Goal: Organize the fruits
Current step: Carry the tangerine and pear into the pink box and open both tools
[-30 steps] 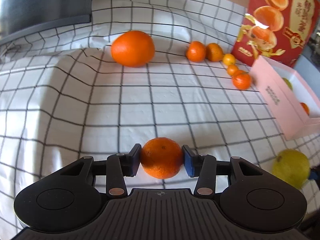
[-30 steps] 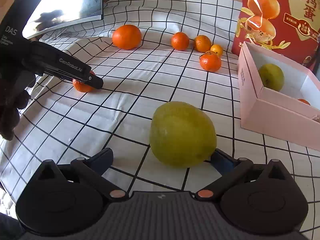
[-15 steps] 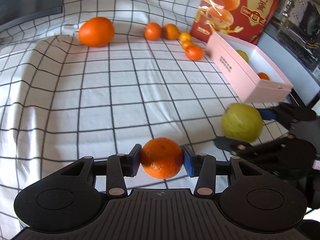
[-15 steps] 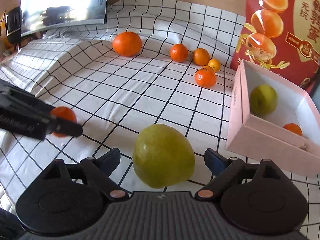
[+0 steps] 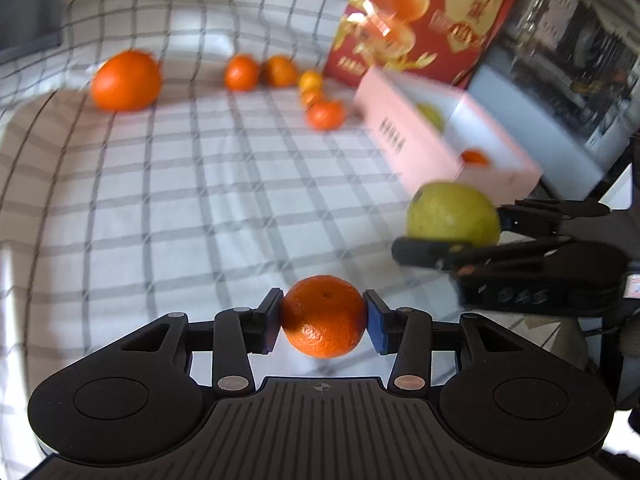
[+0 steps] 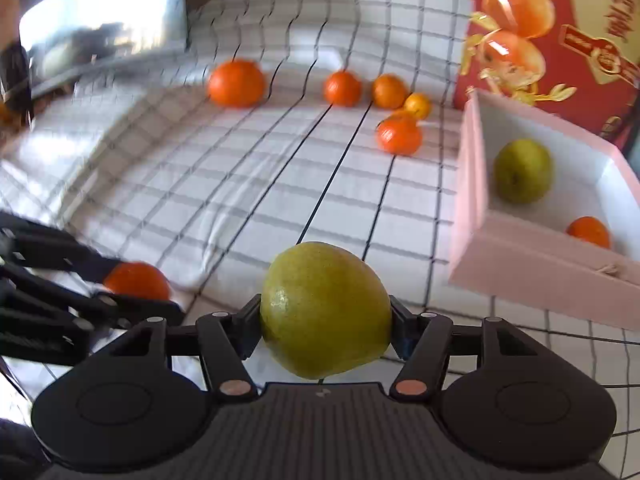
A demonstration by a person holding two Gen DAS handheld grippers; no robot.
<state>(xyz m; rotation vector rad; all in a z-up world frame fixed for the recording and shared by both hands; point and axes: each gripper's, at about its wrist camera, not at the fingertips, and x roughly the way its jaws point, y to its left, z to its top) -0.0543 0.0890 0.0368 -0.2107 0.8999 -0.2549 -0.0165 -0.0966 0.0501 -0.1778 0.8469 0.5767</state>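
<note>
Left tongs (image 5: 323,316) pinch a round, pebbly-skinned mandarin (image 5: 323,315) above the checked cloth (image 5: 200,184). My right tongs (image 6: 326,320) clamp a smooth, yellow-green pear (image 6: 326,310), its long axis roughly crosswise, just short of the pink box (image 6: 532,256).

- From the left wrist we look forward along the left gripper (image 5: 323,318), close above the checked cloth (image 5: 192,200), facing the red carton (image 5: 432,20) at the far right.
- From the right wrist we look along the right gripper (image 6: 326,326), equally low and near, facing the same carton (image 6: 560,40).
- Both views share the loose oranges (image 5: 126,80) (image 6: 236,82) and the pink box (image 5: 404,140) (image 6: 532,248).
- Each camera catches the other gripper: the right one (image 5: 460,236) at the left view's right edge, the left one (image 6: 136,284) at the right view's left edge.
</note>
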